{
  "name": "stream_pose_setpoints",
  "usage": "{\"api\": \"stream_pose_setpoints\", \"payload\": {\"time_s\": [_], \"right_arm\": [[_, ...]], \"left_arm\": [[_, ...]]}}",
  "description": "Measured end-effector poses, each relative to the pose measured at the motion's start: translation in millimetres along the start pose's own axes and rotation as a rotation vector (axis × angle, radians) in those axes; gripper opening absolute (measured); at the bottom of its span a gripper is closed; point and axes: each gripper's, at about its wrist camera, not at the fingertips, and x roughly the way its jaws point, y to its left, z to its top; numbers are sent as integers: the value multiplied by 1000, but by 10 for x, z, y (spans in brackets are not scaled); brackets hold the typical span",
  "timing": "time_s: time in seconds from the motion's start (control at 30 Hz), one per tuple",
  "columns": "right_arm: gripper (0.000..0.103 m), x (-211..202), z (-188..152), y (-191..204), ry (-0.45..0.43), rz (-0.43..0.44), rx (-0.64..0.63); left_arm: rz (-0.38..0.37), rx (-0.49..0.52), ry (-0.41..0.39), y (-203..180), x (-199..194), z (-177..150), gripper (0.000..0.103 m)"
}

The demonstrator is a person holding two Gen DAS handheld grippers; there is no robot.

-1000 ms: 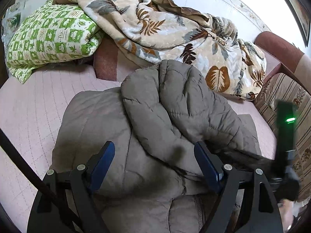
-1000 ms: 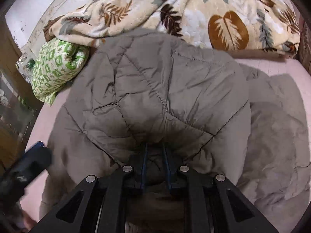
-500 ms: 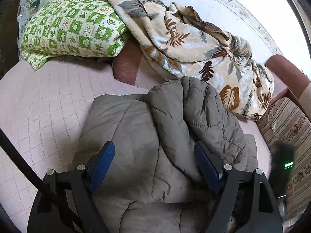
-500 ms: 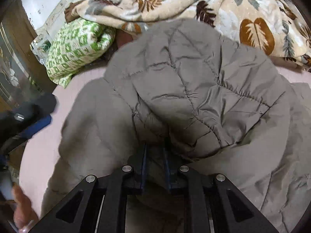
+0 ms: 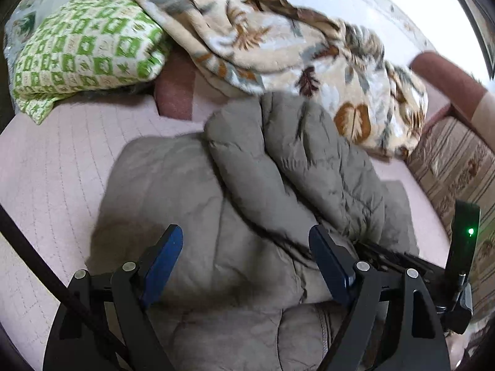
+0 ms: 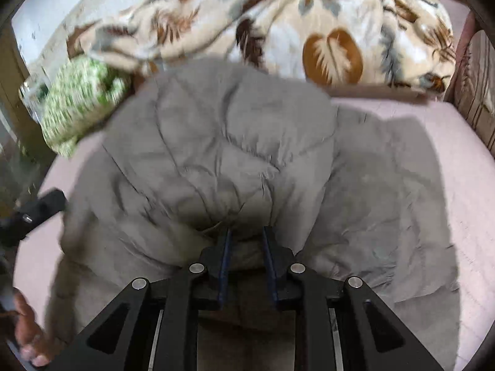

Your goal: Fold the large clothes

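A grey-brown quilted puffer jacket [image 5: 191, 204] lies on a pink quilted bed [image 5: 55, 167]. One part of it is folded over the body as a raised bundle [image 5: 309, 167]. My left gripper [image 5: 247, 256] is open and empty just above the jacket's lower part. My right gripper [image 6: 247, 244] is shut on a bunched fold of the jacket [image 6: 222, 154] and holds it up over the flat part [image 6: 386, 210]. The right gripper also shows at the right edge of the left wrist view [image 5: 461, 266].
A leaf-print blanket [image 5: 278, 49] is heaped along the far side of the bed. A green-and-white folded quilt [image 5: 83, 52] lies at the far left. A striped sofa arm [image 5: 458, 167] borders the right. A hand [image 6: 27, 330] shows at lower left.
My right gripper has carried the held fold across the jacket, and both views have swung. My left gripper stays open above the jacket.
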Motion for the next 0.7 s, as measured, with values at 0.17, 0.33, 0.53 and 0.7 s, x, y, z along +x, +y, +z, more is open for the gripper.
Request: {"api": "stream_pose_setpoints", "payload": {"time_s": [0.17, 0.33, 0.53, 0.7], "right_arm": [[23, -296, -61, -27, -54, 52, 46], [31, -930, -460, 95, -97, 140, 35], [38, -1561, -1395, 221, -109, 180, -1], [38, -1695, -1786, 238, -68, 171, -39]], "left_arm": [[28, 33, -27, -53, -159, -14, 83], [53, 48, -78, -109, -534, -144, 83], [71, 140, -123, -342, -1138, -820, 83], [99, 226, -75, -450, -1296, -1373, 83]]}}
